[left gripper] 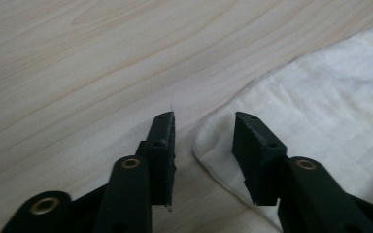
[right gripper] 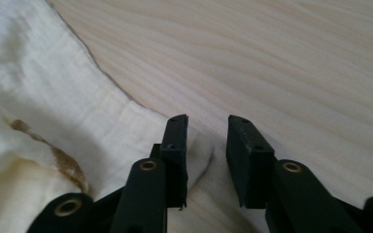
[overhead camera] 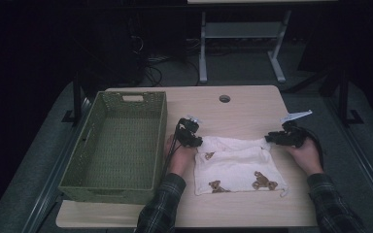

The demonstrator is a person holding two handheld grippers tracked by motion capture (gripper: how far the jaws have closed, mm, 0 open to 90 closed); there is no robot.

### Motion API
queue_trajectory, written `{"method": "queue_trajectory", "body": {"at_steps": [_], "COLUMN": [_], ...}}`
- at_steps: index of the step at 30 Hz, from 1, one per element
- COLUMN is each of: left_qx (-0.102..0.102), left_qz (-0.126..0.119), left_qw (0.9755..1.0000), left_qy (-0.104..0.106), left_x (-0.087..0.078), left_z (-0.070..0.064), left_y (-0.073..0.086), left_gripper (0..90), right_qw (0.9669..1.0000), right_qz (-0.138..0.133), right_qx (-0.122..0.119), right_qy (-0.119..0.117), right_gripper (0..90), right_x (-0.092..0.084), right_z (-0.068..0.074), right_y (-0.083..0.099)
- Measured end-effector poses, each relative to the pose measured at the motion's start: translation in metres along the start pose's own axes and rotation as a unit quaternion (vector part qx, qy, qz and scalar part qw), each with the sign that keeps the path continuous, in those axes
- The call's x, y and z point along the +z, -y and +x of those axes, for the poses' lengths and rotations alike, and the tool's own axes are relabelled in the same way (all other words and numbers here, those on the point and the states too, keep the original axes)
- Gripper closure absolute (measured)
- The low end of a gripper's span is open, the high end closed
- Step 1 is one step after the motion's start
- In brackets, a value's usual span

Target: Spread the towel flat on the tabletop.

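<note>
A white cloth [overhead camera: 233,162] printed with small brown teddy bears lies crumpled on the light wooden table [overhead camera: 245,114]. My left gripper [overhead camera: 195,142] sits at the cloth's far left corner. In the left gripper view that gripper [left gripper: 204,118] is open low over the table. The rounded corner of the cloth [left gripper: 320,92] lies between the jaws, and the pads do not press it. My right gripper [overhead camera: 269,138] is at the far right corner. In the right gripper view it [right gripper: 207,120] stands open too, with the cloth [right gripper: 43,92] corner partly in the gap.
A green woven basket [overhead camera: 161,127], empty inside, stands along the table's left side close to my left hand. A round cable hole [overhead camera: 225,98] sits near the table's far edge. A white desk frame [overhead camera: 203,48] stands on the floor beyond the table.
</note>
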State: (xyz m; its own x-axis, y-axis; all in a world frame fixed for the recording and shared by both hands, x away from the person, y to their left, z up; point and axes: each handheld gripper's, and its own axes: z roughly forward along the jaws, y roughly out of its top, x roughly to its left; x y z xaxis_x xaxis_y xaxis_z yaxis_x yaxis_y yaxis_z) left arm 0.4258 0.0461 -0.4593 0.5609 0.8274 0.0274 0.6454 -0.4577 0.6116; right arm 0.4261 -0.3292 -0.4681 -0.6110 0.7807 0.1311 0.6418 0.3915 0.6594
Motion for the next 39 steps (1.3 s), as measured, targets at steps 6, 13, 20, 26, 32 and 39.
{"method": "queue_trajectory", "body": {"at_steps": [6,13,20,26,32,39], "left_qx": [0.008,-0.005,-0.023,-0.031,-0.054,-0.062], "left_qz": [-0.001,-0.040,-0.062,-0.069,-0.077,-0.068], "left_qw": [0.9999,0.9992,0.9976,0.9965,0.9944,0.9943], "left_qy": [0.006,-0.008,-0.022,-0.036,-0.048,-0.053], "left_x": [-0.001,-0.014,-0.021,-0.018,-0.015,-0.003], "left_z": [-0.003,0.004,0.016,0.026,0.035,0.039], "left_y": [-0.002,-0.014,-0.032,-0.045,-0.049,-0.053], "left_gripper": [85.0,86.6,86.6,86.5,86.6,86.5], "right_qw": [0.9999,0.9992,0.9980,0.9969,0.9965,0.9980], "right_qz": [0.001,-0.037,-0.060,-0.073,-0.078,-0.055], "right_qx": [-0.012,-0.014,-0.013,-0.021,-0.017,-0.013], "right_qy": [0.001,0.006,0.014,0.018,0.025,0.026], "right_gripper": [85.6,86.5,86.6,86.5,86.5,86.4], "right_x": [0.002,-0.013,-0.023,-0.025,-0.020,-0.004], "right_z": [0.005,0.002,-0.007,-0.012,-0.019,-0.029], "right_y": [0.001,-0.013,-0.030,-0.050,-0.065,-0.072]}}
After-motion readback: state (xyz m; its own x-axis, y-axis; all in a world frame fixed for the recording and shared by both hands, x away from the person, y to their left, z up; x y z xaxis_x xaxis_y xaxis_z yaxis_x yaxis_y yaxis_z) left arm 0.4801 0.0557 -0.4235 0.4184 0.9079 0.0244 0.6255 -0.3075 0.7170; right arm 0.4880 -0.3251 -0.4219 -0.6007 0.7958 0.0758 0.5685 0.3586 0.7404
